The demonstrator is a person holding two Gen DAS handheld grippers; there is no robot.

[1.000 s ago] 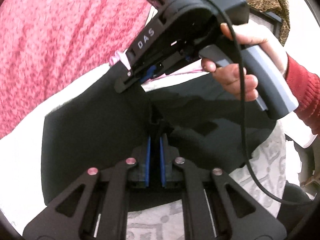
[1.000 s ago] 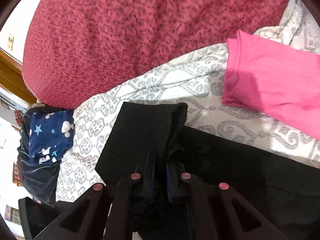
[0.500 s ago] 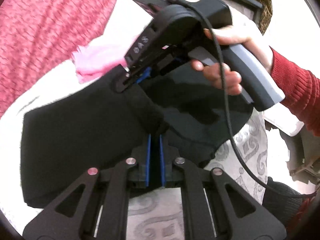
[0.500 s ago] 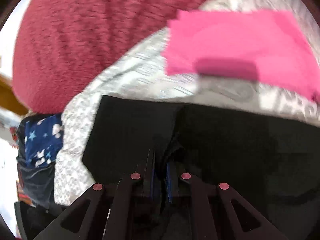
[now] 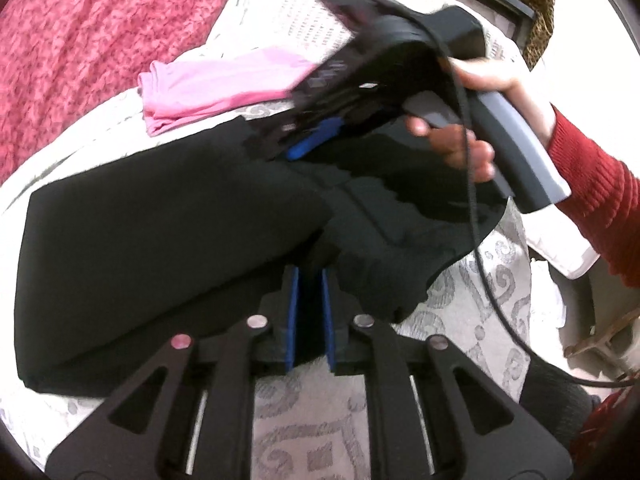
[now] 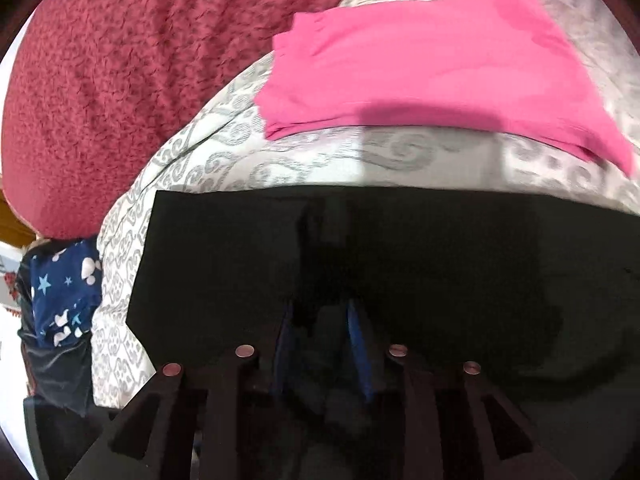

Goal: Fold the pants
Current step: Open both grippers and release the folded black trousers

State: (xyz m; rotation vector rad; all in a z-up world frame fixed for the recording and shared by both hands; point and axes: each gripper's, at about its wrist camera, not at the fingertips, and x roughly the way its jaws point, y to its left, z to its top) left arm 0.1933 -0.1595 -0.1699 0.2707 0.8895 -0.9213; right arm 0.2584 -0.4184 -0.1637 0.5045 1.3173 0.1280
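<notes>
The black pants [image 5: 160, 220] lie folded in a flat block on the patterned bedsheet [image 5: 320, 420]. My left gripper [image 5: 310, 276] sits at their near edge. Its jaws are opening, and black cloth still lies between the blue pads, no longer pinched. A hand [image 5: 460, 148] with a red sleeve holds my right gripper [image 5: 280, 148] low over the far edge. In the right wrist view the right gripper [image 6: 320, 312] is over the pants [image 6: 440, 248]. Its jaws are opening wide, and a loose fold of black cloth lies between them.
A folded pink garment [image 6: 420, 52] lies on the sheet just beyond the pants. A red blanket [image 6: 140, 60] covers the bed further back. Dark blue cloth with stars [image 6: 64, 288] hangs off the bed's left side. A cable trails from the right gripper.
The lifted pant end has come down and now lies flat on the rest of the pants. Both grippers have sunk toward the bed. The right jaws have spread apart, the left slightly.
</notes>
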